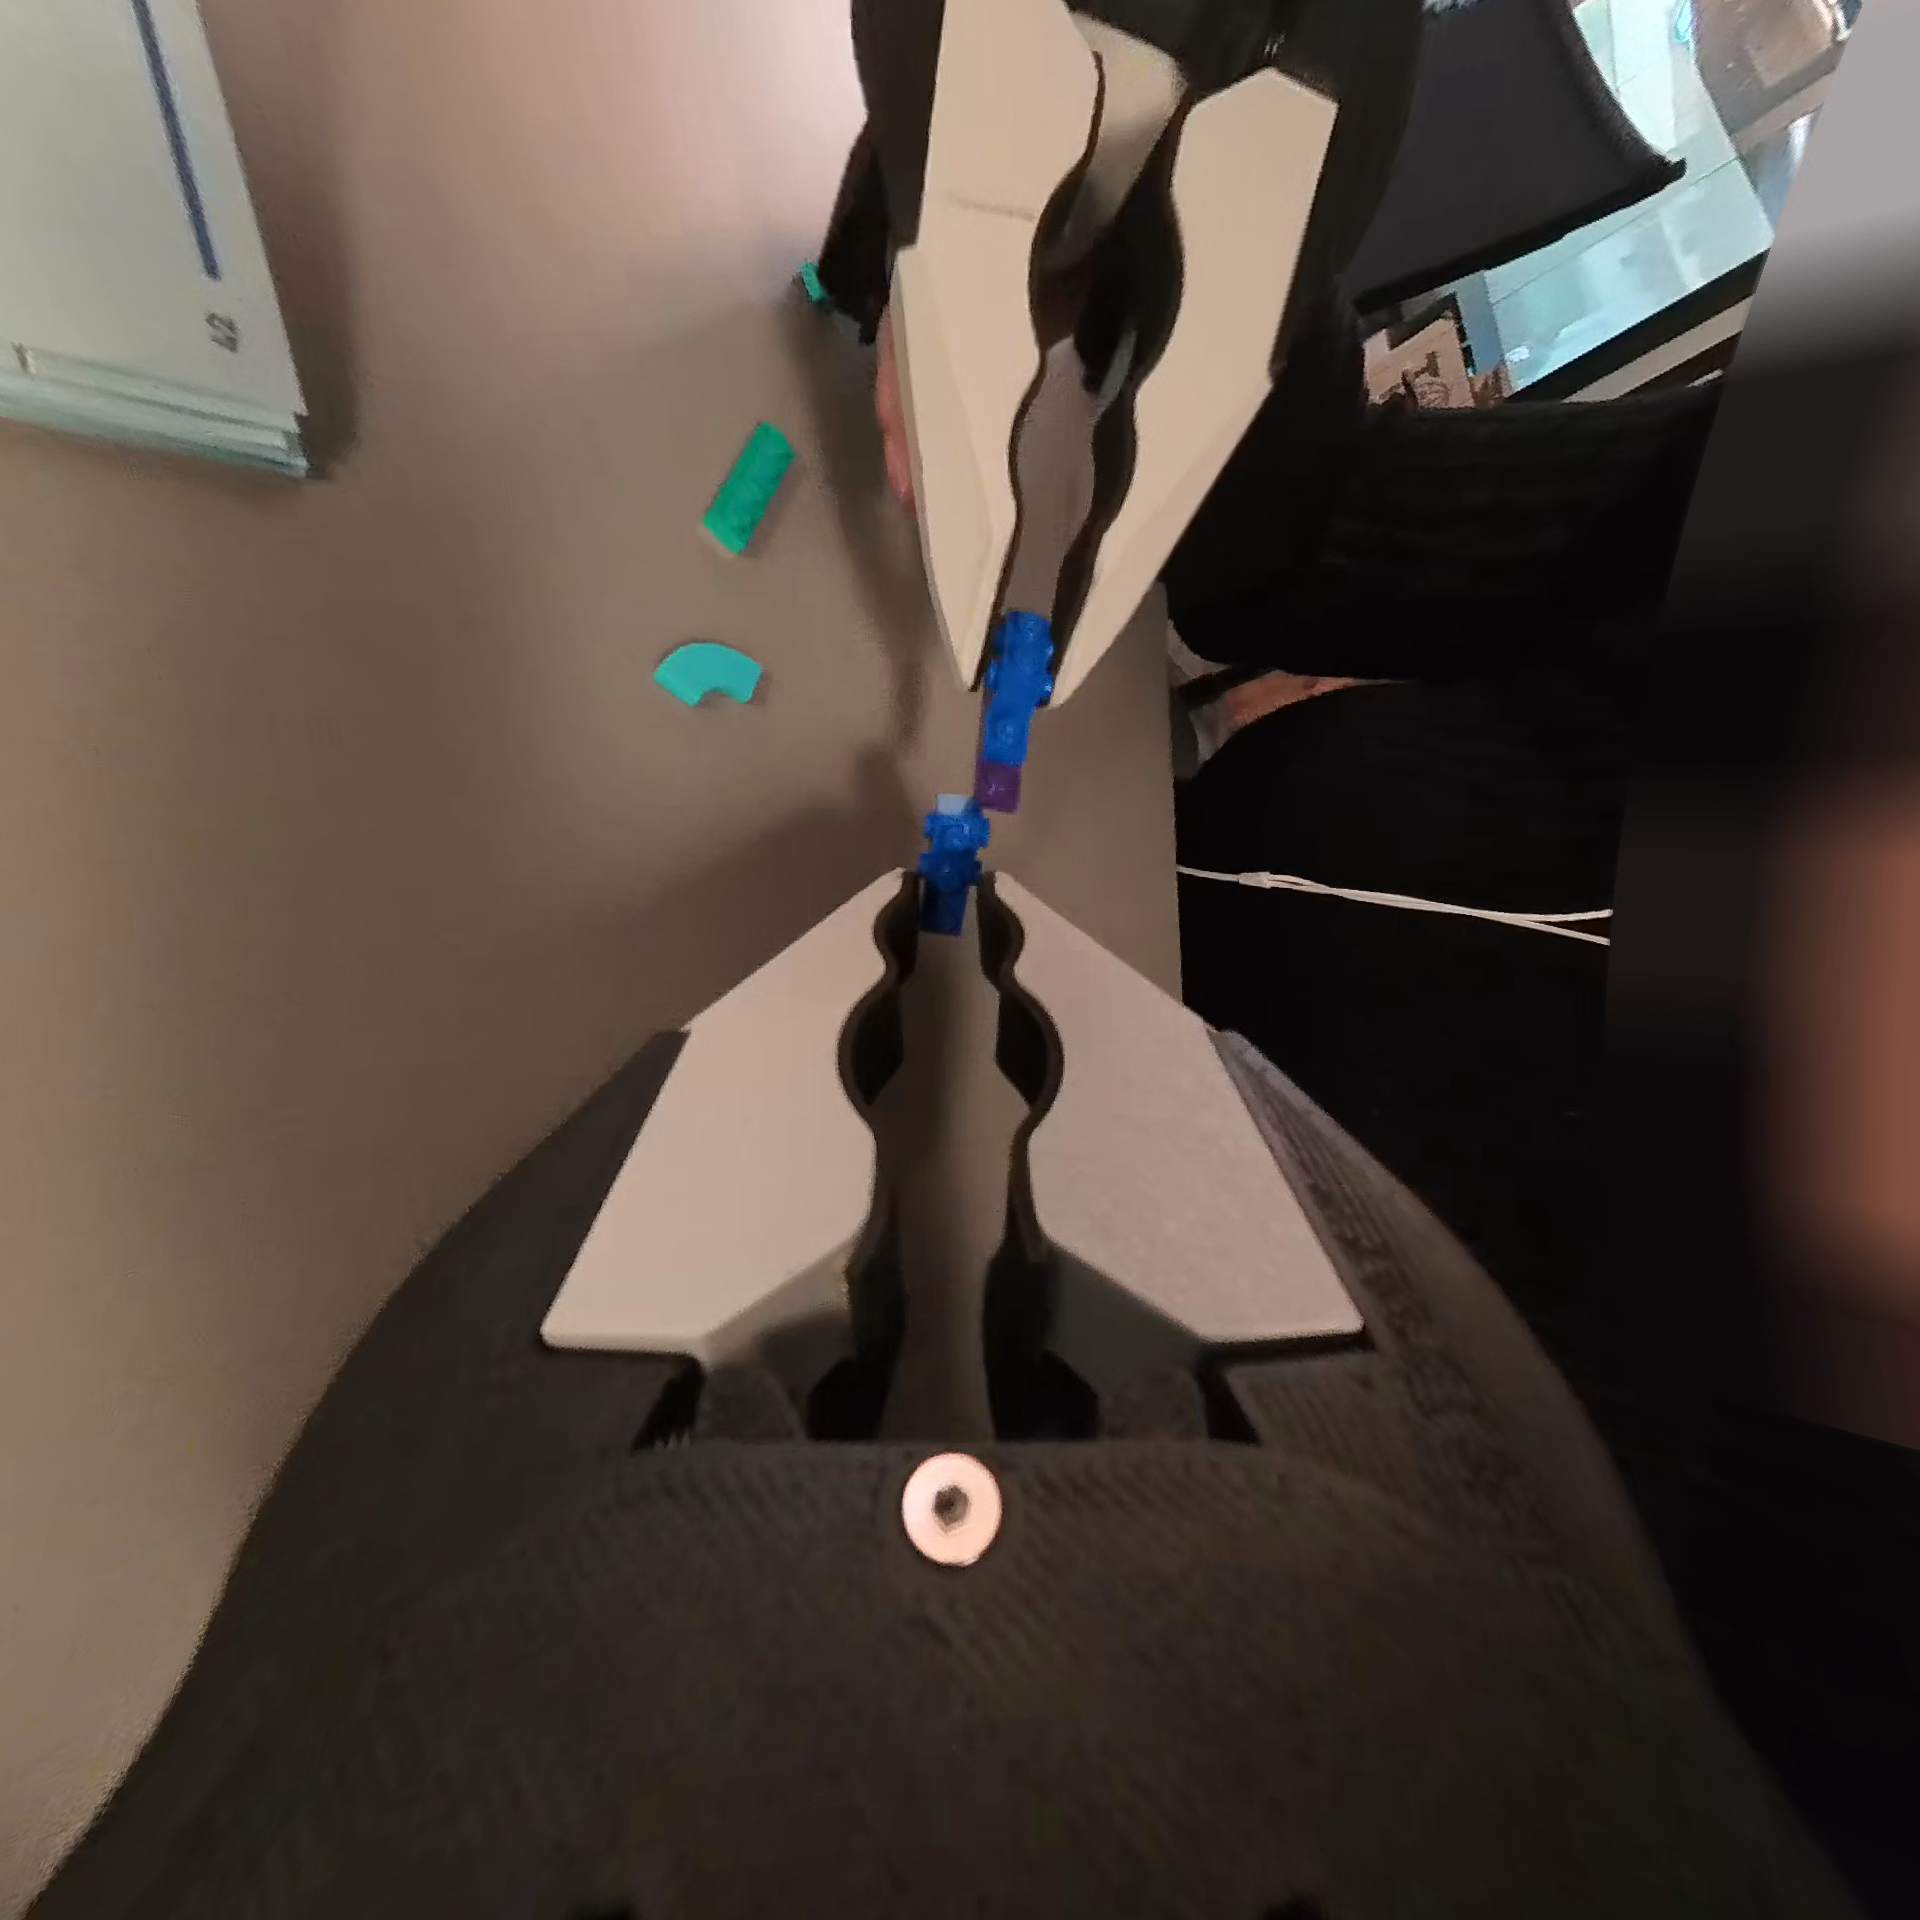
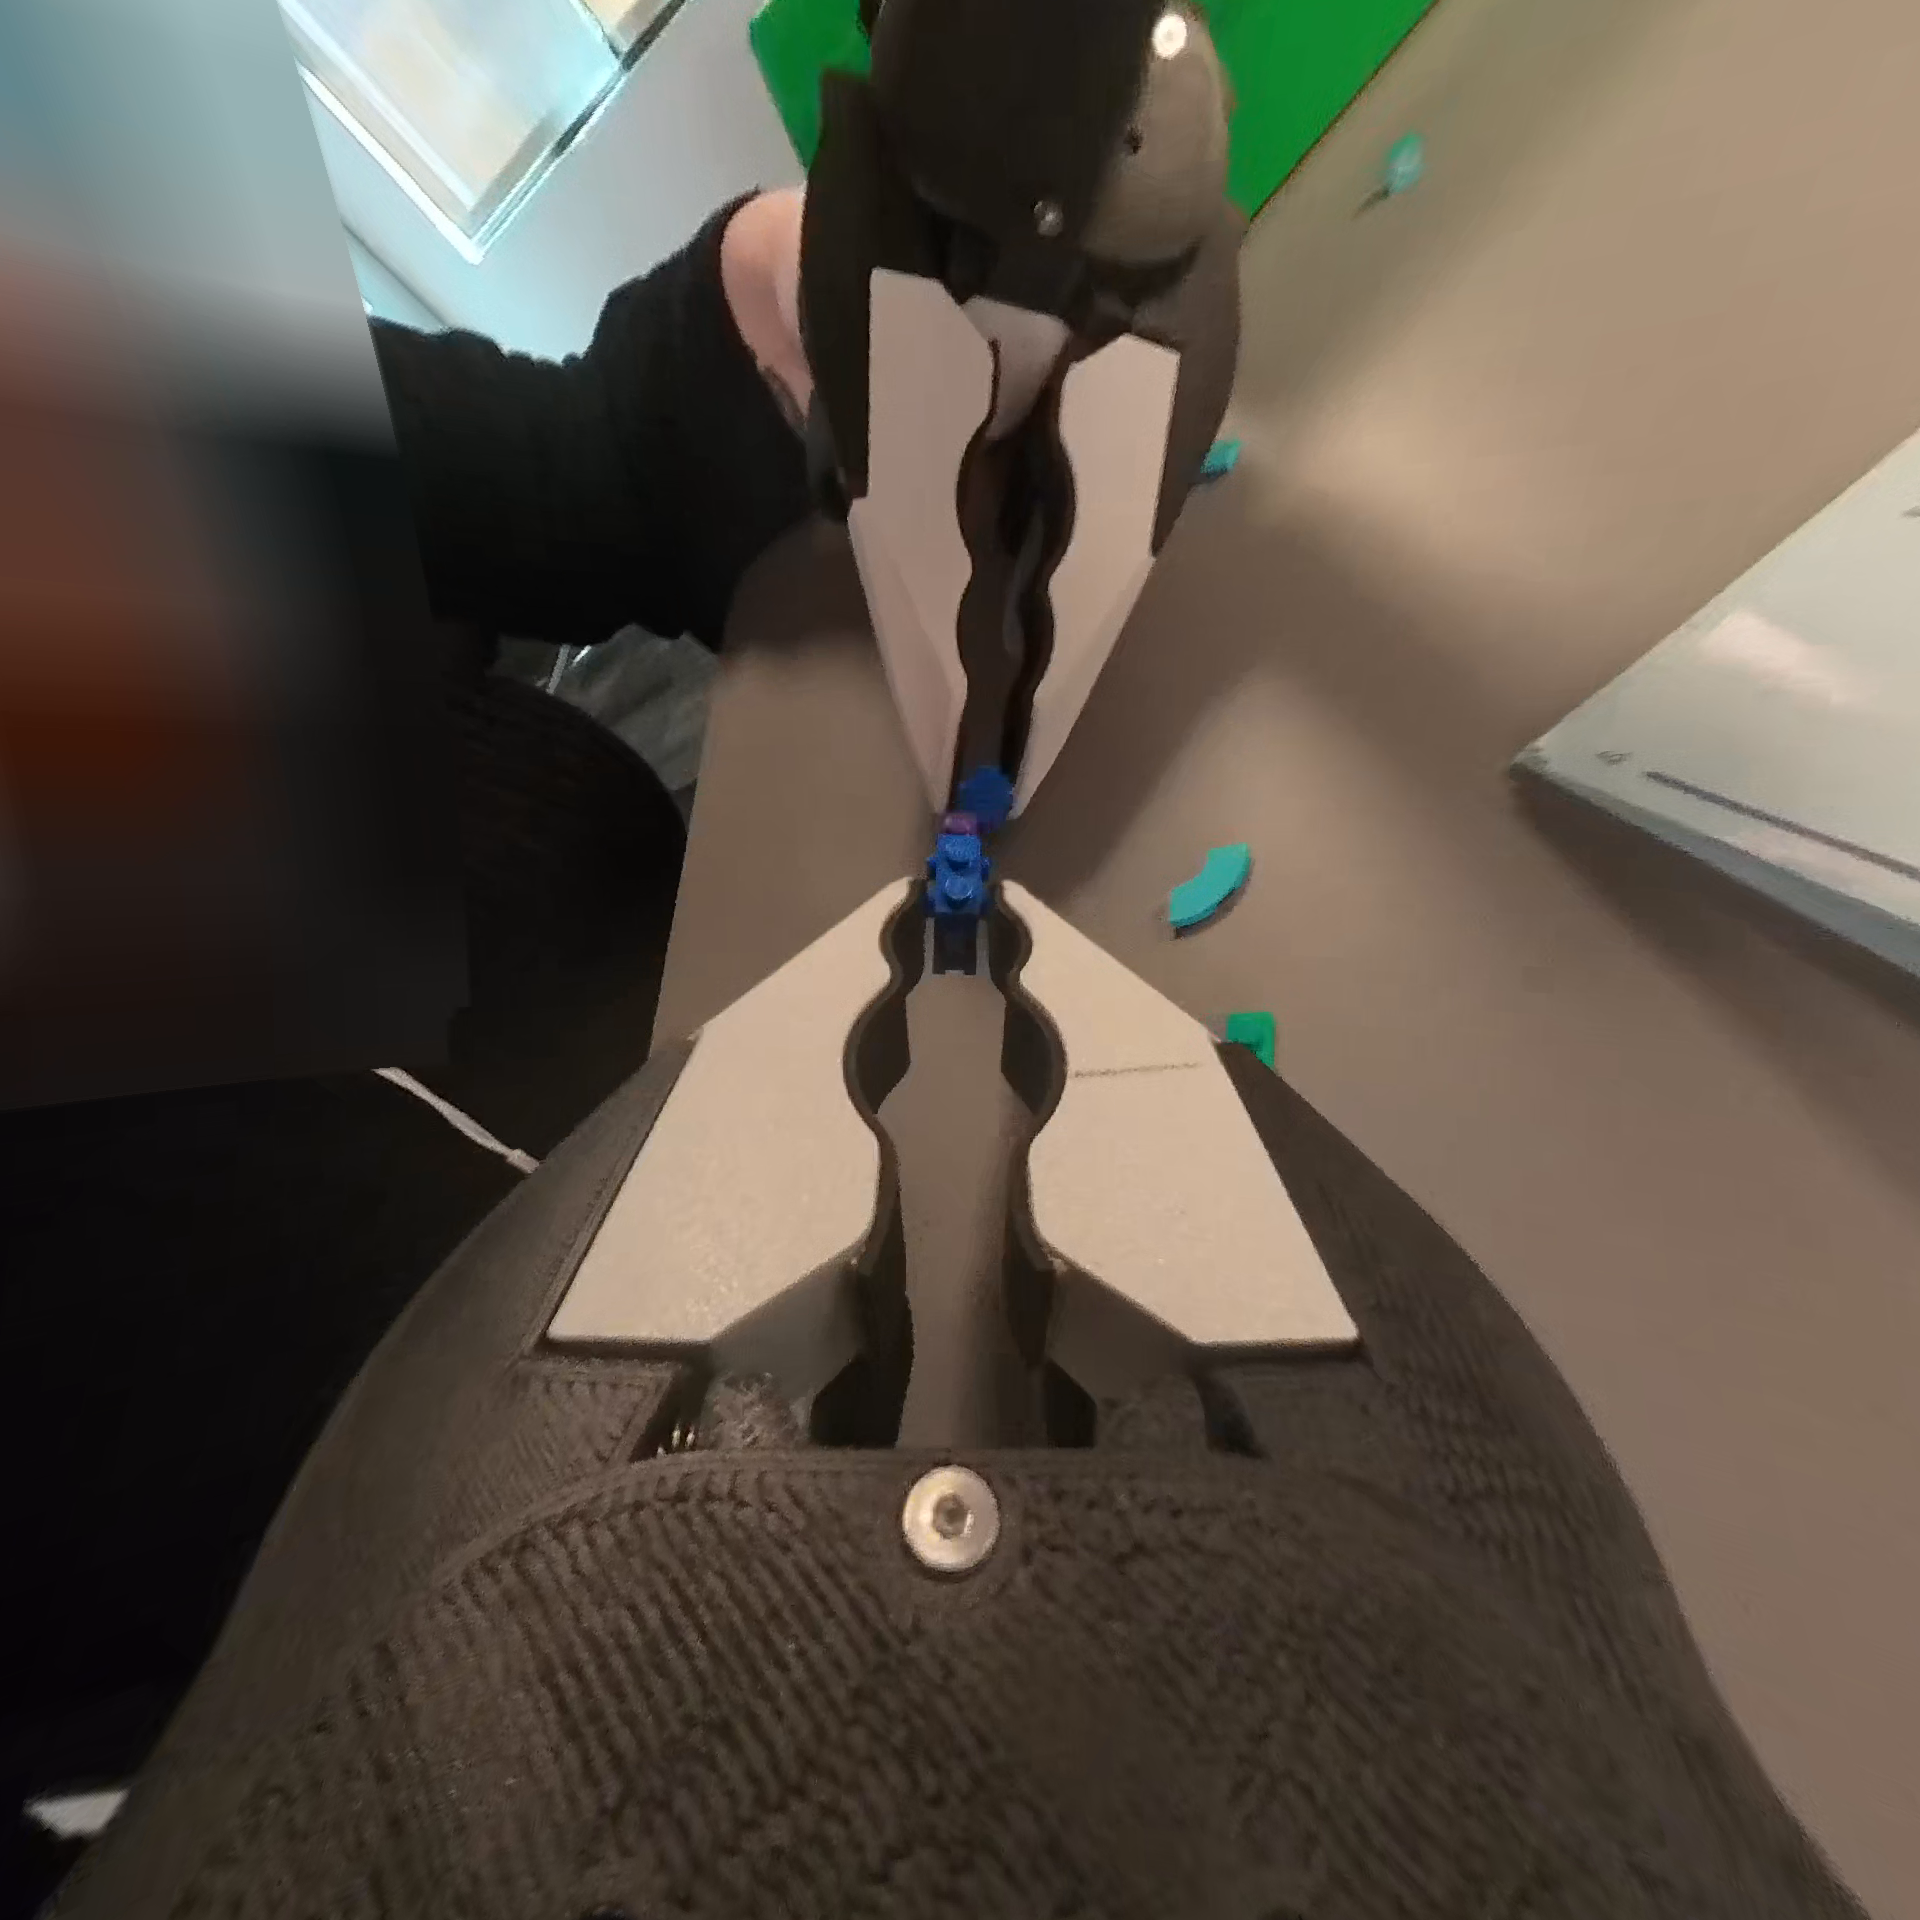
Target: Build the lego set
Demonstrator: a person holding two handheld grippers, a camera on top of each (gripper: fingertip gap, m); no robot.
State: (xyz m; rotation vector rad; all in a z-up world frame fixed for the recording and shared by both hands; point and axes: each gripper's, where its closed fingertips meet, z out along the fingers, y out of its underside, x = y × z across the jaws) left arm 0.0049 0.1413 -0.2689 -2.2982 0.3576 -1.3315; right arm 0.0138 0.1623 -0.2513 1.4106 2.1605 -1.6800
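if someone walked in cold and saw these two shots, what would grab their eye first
The two grippers meeting tip to tip above the table: the left gripper pinches a small blue lego piece, and the right gripper, coming in from the top, holds a blue and purple lego piece. The two pieces almost touch. Next, the loose teal pieces on the tan table, a curved teal piece and a straight teal plate.

Beige table (image 1: 436, 831), green mat (image 2: 1320, 94), bright window (image 2: 488, 114) behind.
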